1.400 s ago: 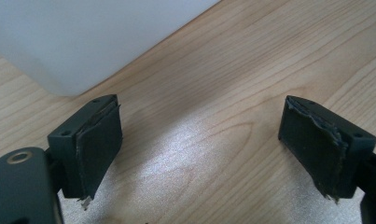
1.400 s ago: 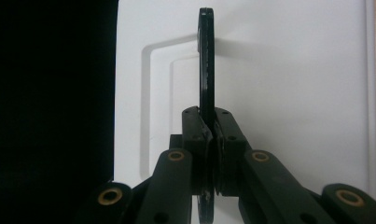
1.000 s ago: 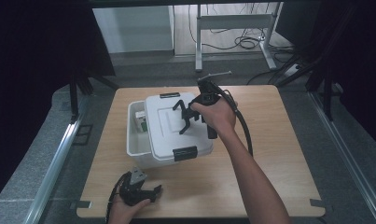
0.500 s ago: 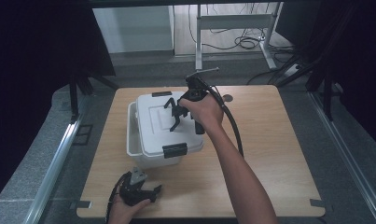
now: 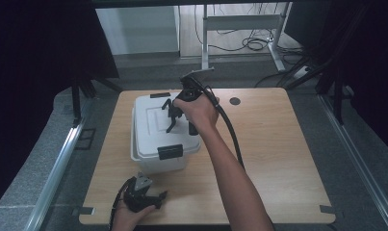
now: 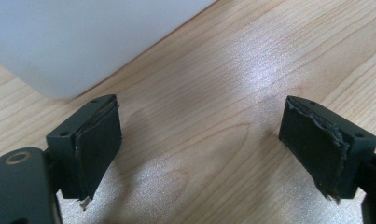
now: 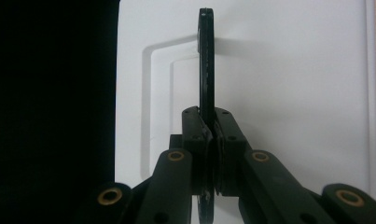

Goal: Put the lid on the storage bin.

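At the near edge of the wooden table (image 5: 278,159), the left gripper (image 5: 142,196) rests with its jaws wide apart, holding nothing, and the white box (image 5: 155,144) stands just beyond it. Farther away, above the box lid (image 5: 150,122), the right gripper (image 5: 174,113) has its jaws pressed together on the black handle (image 7: 205,56) of the lid, which stands upright between them.
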A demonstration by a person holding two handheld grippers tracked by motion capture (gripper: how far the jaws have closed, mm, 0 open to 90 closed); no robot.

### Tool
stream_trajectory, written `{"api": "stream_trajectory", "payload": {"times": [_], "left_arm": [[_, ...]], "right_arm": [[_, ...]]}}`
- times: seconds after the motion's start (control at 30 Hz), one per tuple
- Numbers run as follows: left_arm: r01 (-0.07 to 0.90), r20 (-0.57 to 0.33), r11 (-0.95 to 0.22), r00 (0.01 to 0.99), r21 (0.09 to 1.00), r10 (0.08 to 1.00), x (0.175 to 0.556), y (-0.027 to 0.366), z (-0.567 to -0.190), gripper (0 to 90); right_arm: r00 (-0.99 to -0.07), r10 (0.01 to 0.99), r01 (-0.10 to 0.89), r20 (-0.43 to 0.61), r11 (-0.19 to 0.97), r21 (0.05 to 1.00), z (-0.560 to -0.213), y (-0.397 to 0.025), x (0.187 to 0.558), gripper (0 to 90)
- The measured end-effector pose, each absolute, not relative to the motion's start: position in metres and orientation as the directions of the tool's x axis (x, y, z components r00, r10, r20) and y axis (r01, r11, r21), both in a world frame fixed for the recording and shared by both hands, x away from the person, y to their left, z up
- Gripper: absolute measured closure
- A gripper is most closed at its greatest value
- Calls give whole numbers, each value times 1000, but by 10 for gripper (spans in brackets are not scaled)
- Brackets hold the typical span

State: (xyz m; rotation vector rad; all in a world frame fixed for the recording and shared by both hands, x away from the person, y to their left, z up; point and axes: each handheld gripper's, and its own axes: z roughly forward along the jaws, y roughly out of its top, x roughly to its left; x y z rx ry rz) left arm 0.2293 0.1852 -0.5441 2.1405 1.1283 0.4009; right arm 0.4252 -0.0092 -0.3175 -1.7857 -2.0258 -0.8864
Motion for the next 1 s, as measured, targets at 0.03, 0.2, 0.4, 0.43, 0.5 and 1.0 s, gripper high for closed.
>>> {"api": "stream_trajectory", "payload": {"times": [0.03,0.2,0.4,0.43,0.5,1.0], "left_arm": [[607,-40,-398,579,688,815,229,185,-544,128],[606,-40,-399,580,688,813,230,185,-544,128],[601,-36,-409,590,687,807,230,185,-544,128],[601,-34,-413,592,684,805,230,185,-544,128],[601,-37,-408,590,687,806,230,185,-544,128],[598,-35,-415,596,685,802,230,185,-544,128]], "right_arm": [[-184,785,968,592,39,249,-318,-5,425,849],[-186,791,968,583,46,246,-321,11,427,849],[-158,801,973,577,26,230,-330,22,431,849],[-155,803,973,575,24,229,-331,23,432,849],[-150,810,974,566,22,227,-335,26,434,849],[-151,806,970,572,10,242,-366,32,440,800]]}}
